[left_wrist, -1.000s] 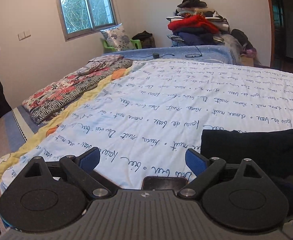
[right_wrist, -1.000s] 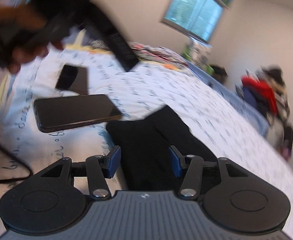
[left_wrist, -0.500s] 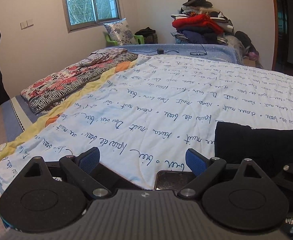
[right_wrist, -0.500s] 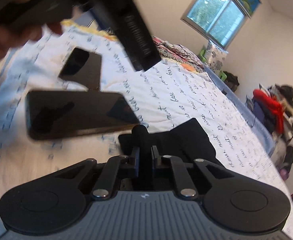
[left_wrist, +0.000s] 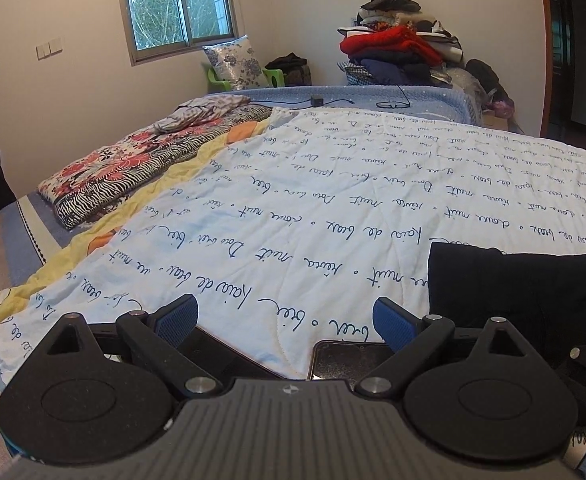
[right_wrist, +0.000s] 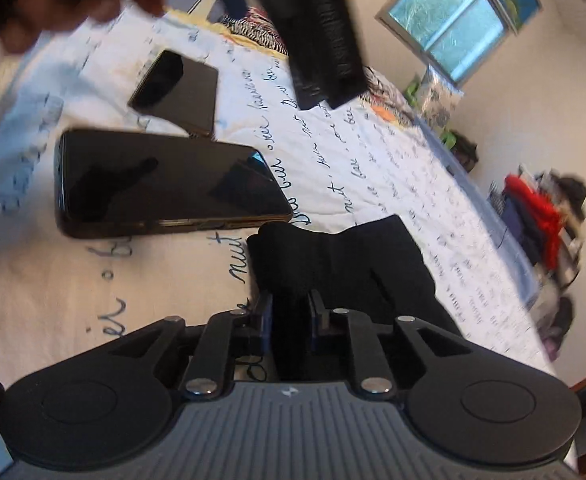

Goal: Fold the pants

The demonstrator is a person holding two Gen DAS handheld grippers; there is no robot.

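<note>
- The black pants point(right_wrist: 345, 264) lie folded small on the near part of the bed's script-printed quilt point(left_wrist: 293, 208), just right of a dark phone point(right_wrist: 165, 184).
- My right gripper point(right_wrist: 291, 314) has a bunched fold of them between its fingers; the jaws are easing apart, yet the pads seem to press the cloth.
- My left gripper point(left_wrist: 285, 318) hangs released over the quilt's near edge, gripping nothing.
- To fold cleanly, I judge I should take the opposite corner with the left, pull the layers level, and keep clear of both phones.
</note>
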